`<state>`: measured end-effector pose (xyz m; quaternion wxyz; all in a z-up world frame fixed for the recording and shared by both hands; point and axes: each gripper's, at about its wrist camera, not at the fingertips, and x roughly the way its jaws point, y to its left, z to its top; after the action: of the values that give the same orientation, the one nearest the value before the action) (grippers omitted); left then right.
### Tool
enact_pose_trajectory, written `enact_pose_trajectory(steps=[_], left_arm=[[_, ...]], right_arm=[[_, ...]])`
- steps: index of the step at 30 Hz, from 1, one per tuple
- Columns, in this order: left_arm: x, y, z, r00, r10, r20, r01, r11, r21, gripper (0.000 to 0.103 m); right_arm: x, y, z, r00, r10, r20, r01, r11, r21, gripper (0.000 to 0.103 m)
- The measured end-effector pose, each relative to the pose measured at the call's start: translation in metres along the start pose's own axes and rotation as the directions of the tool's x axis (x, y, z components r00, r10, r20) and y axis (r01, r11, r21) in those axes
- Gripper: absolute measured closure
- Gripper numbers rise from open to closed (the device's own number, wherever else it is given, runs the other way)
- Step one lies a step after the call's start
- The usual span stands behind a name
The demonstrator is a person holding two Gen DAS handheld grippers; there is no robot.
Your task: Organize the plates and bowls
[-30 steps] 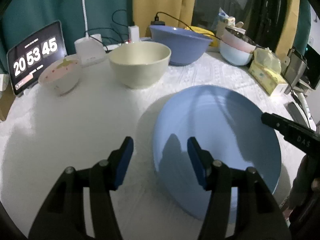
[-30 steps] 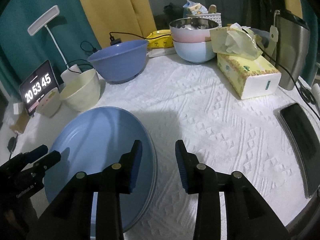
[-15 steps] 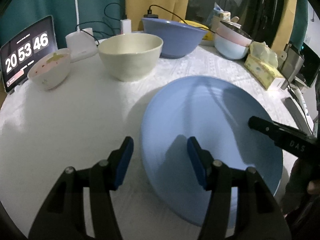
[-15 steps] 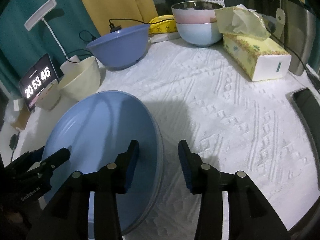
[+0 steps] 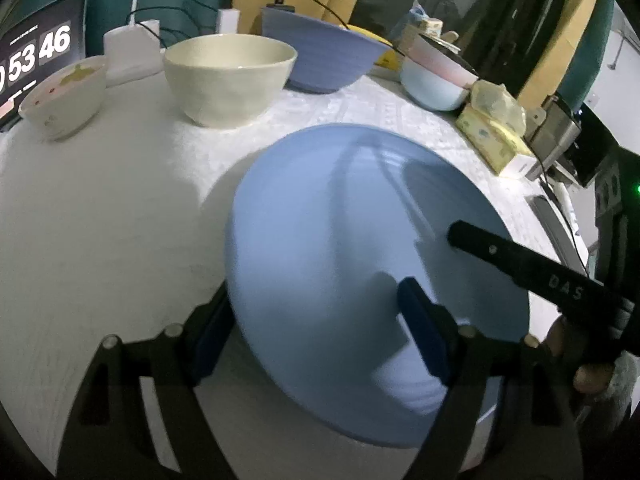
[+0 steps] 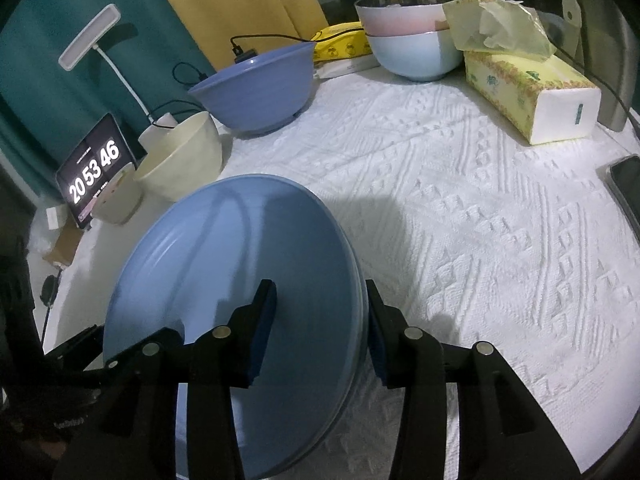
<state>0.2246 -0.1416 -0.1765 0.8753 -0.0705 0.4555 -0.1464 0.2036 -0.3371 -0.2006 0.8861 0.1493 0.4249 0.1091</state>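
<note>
A stack of pale blue plates lies on the white tablecloth at the near side. My left gripper straddles its left rim: the left finger sits outside, partly hidden by the rim, and the right finger hovers over the plate. Its jaws are opening. My right gripper straddles the right rim, one finger over the plate and one outside, open. A cream bowl, a blue bowl and a small patterned bowl stand behind.
A pink bowl nested in a light blue bowl stands at the back. Beside it are a tissue box, a phone at the right edge, a clock tablet and a lamp with cables at the left.
The left jaws have spread wider and its left finger now sits behind the plate's rim. The right jaws widened a little and closed in around the right rim.
</note>
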Motion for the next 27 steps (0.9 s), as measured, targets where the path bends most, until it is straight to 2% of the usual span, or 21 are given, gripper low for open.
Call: enact_pose_trajectory(steps=[6,27], left_arm=[[-0.003,0.006,0.001,1.0,-0.012,0.004,0.012,1.0,-0.017,0.033],[-0.021,0.018,-0.003,0.999,0.0,0.047,0.001,1.0,-0.013,0.035]], right_arm=[[-0.003,-0.001,-0.003,1.0,-0.009,0.005,0.009,1.0,0.006,0.058],[-0.01,0.018,-0.004,1.0,-0.016,0.024,0.017,1.0,-0.012,0.058]])
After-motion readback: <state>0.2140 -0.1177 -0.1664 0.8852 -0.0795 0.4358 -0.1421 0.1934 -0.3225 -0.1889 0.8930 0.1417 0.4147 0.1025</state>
